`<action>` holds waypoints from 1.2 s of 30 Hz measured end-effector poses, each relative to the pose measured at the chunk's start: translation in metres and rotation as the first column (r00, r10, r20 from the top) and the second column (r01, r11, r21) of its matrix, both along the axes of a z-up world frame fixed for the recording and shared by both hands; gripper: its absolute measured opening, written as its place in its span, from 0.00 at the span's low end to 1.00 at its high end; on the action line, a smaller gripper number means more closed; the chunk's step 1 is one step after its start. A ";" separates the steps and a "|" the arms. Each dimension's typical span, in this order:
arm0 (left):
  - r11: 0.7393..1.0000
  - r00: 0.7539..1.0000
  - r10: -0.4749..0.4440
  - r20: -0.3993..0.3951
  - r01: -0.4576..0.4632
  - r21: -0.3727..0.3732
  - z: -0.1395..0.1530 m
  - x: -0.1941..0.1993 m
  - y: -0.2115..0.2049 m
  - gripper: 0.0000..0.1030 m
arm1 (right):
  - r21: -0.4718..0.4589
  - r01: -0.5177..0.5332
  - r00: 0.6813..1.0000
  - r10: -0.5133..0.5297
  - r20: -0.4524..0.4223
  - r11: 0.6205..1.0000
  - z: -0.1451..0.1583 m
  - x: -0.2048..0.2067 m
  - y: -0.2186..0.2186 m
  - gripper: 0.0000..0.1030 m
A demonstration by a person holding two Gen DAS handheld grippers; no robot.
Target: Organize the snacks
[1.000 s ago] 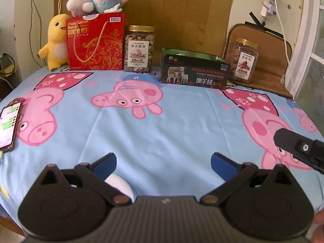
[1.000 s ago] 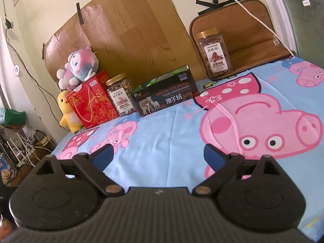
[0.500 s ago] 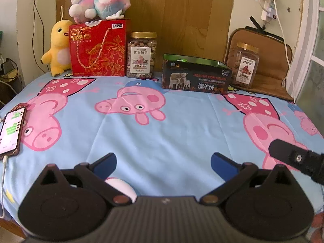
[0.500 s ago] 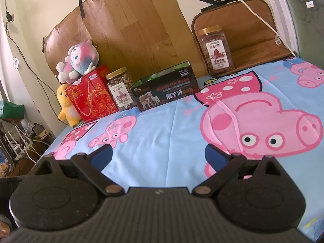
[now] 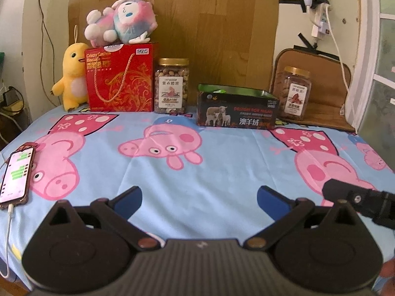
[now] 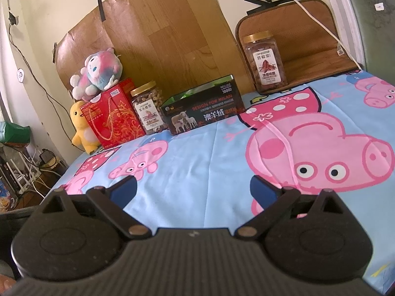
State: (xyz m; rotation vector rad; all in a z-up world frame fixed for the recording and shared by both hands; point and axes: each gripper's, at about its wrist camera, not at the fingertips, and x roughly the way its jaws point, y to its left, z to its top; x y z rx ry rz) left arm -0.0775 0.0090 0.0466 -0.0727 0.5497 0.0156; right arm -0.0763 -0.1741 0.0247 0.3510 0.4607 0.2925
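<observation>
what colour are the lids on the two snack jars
Gold on both, the nut jar beside the red gift box and the jar at right; clearest in the left wrist view.

The left tongs [image 5: 199,198] are matte black plastic with blue pads [image 5: 129,198] on the inner faces of the two fingers. Each finger hangs on slanted black link bars pinned with copper-coloured rivets, and behind each sits a broad rounded housing with a shallow circular recess and a triangular cut-out near its top. A ribbed dark-grey body with a small pale mark fills the middle. The right tongs [image 6: 193,188] have the same build: blue pads [image 6: 261,188], black link bars, coppery rivets, rounded housings and a ribbed centre. In the left wrist view, a black bar of the right tongs bears a small silver screw.
</observation>
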 end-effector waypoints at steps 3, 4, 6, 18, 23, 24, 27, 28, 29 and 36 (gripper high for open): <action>1.000 1.000 -0.009 -0.017 0.009 -0.020 0.000 0.001 0.001 1.00 | -0.001 -0.005 1.000 0.005 -0.005 1.000 0.000 0.000 0.001 0.97; 1.000 1.000 -0.009 -0.025 0.008 -0.018 0.000 0.002 0.001 1.00 | -0.002 -0.006 1.000 0.006 -0.005 1.000 0.000 0.000 0.002 0.97; 1.000 1.000 0.008 -0.023 -0.008 0.001 -0.001 0.001 0.000 1.00 | -0.001 -0.006 1.000 0.006 -0.006 1.000 0.000 0.000 0.002 0.97; 1.000 0.998 0.005 -0.057 -0.006 -0.014 0.000 0.005 0.007 1.00 | 0.000 -0.014 1.000 0.014 -0.012 1.000 0.000 0.001 0.003 0.97; 1.000 0.999 0.006 -0.032 -0.006 0.008 0.005 0.002 0.005 1.00 | -0.003 -0.025 1.000 0.025 -0.013 1.000 -0.001 0.000 0.005 0.97; 1.000 1.000 0.005 -0.027 -0.005 0.001 0.006 0.002 0.006 1.00 | -0.003 -0.025 1.000 0.024 -0.011 1.000 -0.001 0.000 0.005 0.97; 1.000 1.000 0.006 -0.012 -0.006 -0.017 0.008 0.001 0.010 1.00 | -0.003 -0.023 1.000 0.023 -0.004 1.000 0.000 0.000 0.004 0.97; 1.000 1.000 0.008 -0.012 -0.008 -0.020 0.008 0.001 0.010 1.00 | -0.003 -0.023 1.000 0.023 -0.003 1.000 0.000 -0.001 0.004 0.97; 1.000 1.000 0.010 -0.015 -0.010 -0.020 0.008 0.001 0.011 1.00 | -0.004 -0.024 1.000 0.024 -0.003 1.000 -0.001 -0.001 0.004 0.97; 1.000 1.000 -0.006 -0.030 0.006 0.012 0.004 0.002 0.005 1.00 | -0.006 -0.030 1.000 0.030 -0.003 1.000 0.000 -0.001 0.006 0.97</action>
